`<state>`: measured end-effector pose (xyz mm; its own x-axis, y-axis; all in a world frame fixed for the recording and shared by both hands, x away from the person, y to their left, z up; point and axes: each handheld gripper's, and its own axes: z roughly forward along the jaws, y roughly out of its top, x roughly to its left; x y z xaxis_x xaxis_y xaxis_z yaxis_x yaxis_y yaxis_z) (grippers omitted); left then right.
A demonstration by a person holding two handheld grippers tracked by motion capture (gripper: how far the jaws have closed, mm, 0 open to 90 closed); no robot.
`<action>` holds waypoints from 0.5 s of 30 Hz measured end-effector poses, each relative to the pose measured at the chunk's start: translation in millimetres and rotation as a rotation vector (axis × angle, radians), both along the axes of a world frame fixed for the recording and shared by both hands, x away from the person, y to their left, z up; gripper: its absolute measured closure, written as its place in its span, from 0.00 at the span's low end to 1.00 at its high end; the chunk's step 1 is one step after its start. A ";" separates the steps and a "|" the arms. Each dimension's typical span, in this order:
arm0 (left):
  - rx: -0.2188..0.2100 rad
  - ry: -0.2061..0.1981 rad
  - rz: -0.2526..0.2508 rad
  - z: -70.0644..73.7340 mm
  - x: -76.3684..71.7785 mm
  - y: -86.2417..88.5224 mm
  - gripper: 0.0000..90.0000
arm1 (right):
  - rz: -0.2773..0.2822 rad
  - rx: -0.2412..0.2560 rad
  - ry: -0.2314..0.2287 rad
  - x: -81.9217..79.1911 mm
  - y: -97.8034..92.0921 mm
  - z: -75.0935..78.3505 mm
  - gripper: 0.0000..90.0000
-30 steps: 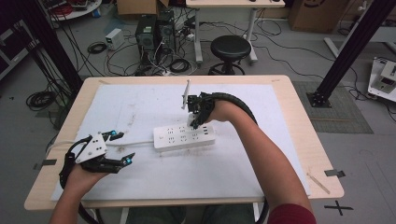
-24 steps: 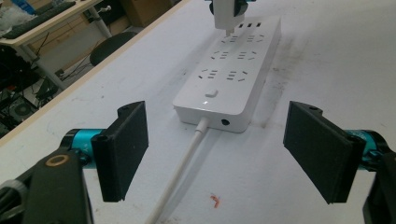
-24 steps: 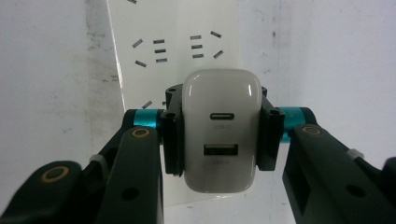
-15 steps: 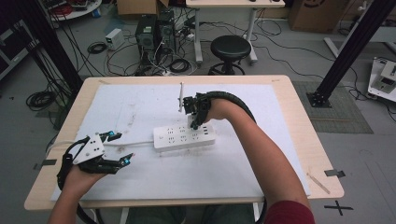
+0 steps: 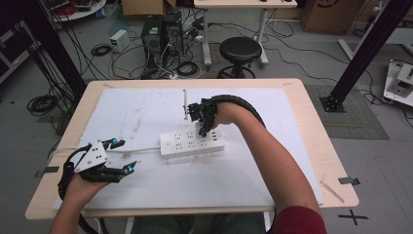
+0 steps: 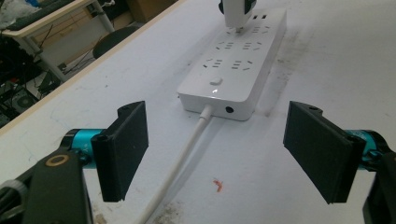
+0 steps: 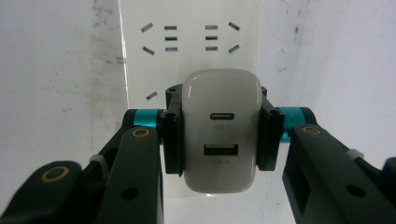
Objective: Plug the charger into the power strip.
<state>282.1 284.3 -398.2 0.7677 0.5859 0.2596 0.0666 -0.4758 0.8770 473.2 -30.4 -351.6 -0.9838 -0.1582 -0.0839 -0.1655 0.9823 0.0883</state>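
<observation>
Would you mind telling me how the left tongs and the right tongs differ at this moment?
The left tongs stand wide open and hold nothing; the right tongs are shut on the white charger. The left tongs sit back by the cord; the right tongs hold the charger over the power strip. Both have black jaws with teal fittings.

Right gripper (image 7: 219, 135) clamped, left gripper (image 6: 217, 154) wide apart.

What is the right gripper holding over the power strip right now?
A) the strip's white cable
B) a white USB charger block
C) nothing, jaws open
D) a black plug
B: in the right gripper view the right gripper has both jaws clamped on the sides of a white charger with two USB ports, above the sockets of the power strip.
</observation>
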 end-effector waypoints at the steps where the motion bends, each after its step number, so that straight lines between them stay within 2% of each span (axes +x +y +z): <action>1: -0.002 0.004 0.001 -0.7 0.3 -0.3 0.25 | 0.000 0.000 0.000 0.0 0.0 0.0 0.70; 10: 0.001 0.007 -0.009 -3.3 2.3 -6.5 0.25 | 0.025 -0.020 -0.001 1.3 6.9 -4.7 0.70; 15: -0.009 0.006 -0.013 -4.4 1.5 -10.8 0.25 | 0.006 -0.003 0.013 4.2 4.8 -5.9 0.71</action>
